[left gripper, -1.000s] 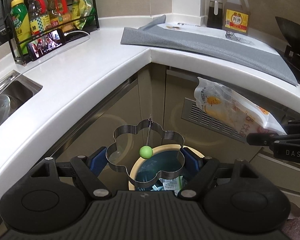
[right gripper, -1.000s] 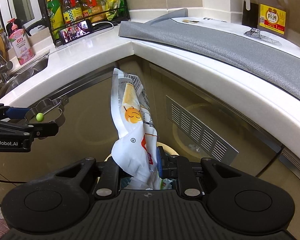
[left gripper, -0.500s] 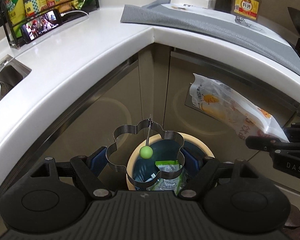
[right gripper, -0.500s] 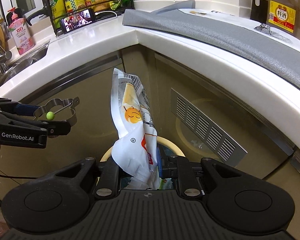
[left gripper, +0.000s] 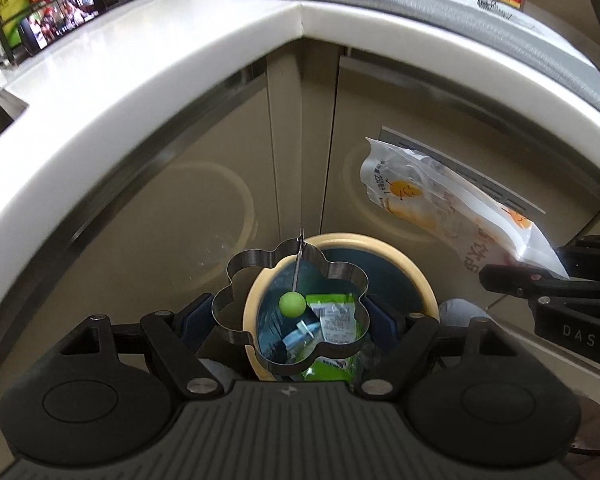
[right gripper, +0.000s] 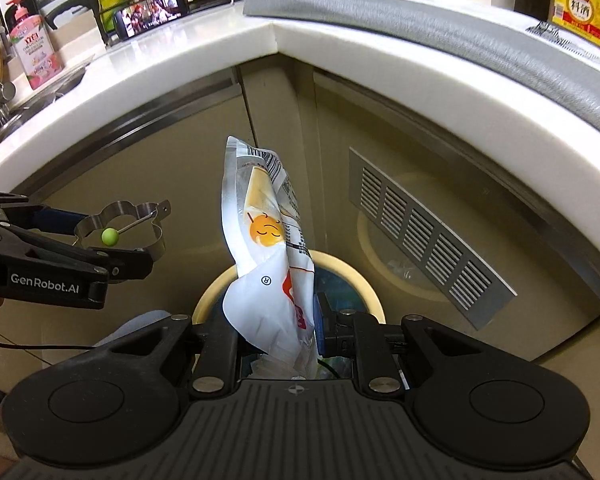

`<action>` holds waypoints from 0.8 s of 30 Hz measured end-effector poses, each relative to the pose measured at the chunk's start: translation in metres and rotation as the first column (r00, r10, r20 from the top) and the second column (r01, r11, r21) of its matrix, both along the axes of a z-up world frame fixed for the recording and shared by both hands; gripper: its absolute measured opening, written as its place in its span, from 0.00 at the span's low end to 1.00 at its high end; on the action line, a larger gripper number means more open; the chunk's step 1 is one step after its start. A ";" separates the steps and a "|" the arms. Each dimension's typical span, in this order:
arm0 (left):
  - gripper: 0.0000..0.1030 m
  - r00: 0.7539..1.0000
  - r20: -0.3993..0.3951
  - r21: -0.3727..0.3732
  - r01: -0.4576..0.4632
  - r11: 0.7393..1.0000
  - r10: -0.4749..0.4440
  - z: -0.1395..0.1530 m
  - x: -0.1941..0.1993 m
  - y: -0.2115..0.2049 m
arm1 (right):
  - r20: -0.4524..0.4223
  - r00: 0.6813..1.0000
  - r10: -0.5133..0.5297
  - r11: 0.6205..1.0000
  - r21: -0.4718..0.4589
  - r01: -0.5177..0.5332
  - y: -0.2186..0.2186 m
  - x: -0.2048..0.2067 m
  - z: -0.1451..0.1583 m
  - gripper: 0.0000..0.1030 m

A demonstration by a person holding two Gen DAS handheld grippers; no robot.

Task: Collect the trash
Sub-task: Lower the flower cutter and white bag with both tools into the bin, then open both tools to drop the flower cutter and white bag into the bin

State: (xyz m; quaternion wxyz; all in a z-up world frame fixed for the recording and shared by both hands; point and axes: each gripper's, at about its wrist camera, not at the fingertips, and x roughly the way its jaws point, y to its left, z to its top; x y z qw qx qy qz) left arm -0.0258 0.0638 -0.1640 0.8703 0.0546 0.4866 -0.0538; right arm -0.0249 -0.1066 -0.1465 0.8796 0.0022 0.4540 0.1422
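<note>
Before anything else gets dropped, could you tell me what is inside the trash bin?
Inside the trash bin lies a green wrapper with a barcode label, on a dark liner. The flower-shaped metal ring and left gripper cover the rest.

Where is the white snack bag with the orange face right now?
The white snack bag is pinched in the right gripper, standing up above the cream-rimmed trash bin by the corner cabinet; the left-wrist view shows it on the right.
</note>
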 end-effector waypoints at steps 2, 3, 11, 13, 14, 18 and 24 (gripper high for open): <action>0.81 1.000 -0.020 0.000 0.000 1.000 0.000 -0.006 0.005 -0.001 | -0.020 1.000 0.004 1.000 0.001 -0.004 0.001 0.005 -0.006 0.19; 0.81 1.000 -0.031 -0.001 0.001 1.000 -0.001 -0.009 0.006 -0.001 | -0.031 1.000 0.006 1.000 0.001 -0.006 0.002 0.007 -0.009 0.19; 0.81 0.990 -0.144 -0.042 -0.006 0.999 0.000 -0.044 0.031 0.002 | -0.137 0.991 0.005 1.000 0.019 -0.002 0.006 0.030 -0.039 0.19; 0.81 0.983 -0.182 -0.058 -0.012 0.998 0.001 -0.055 0.040 0.002 | -0.168 0.986 -0.003 1.000 0.025 0.008 0.006 0.036 -0.047 0.19; 0.81 0.980 -0.197 -0.062 -0.013 0.998 0.001 -0.060 0.044 0.002 | -0.184 0.983 -0.007 1.000 0.028 0.012 0.006 0.039 -0.051 0.19; 0.81 0.966 -0.257 -0.064 -0.017 0.998 0.000 -0.083 0.062 0.000 | -0.251 0.968 -0.024 0.999 0.037 0.034 0.007 0.053 -0.071 0.19; 0.81 0.940 -0.341 -0.049 -0.021 0.999 0.003 -0.117 0.081 -0.006 | -0.353 0.934 -0.062 0.996 0.033 0.079 0.008 0.073 -0.103 0.19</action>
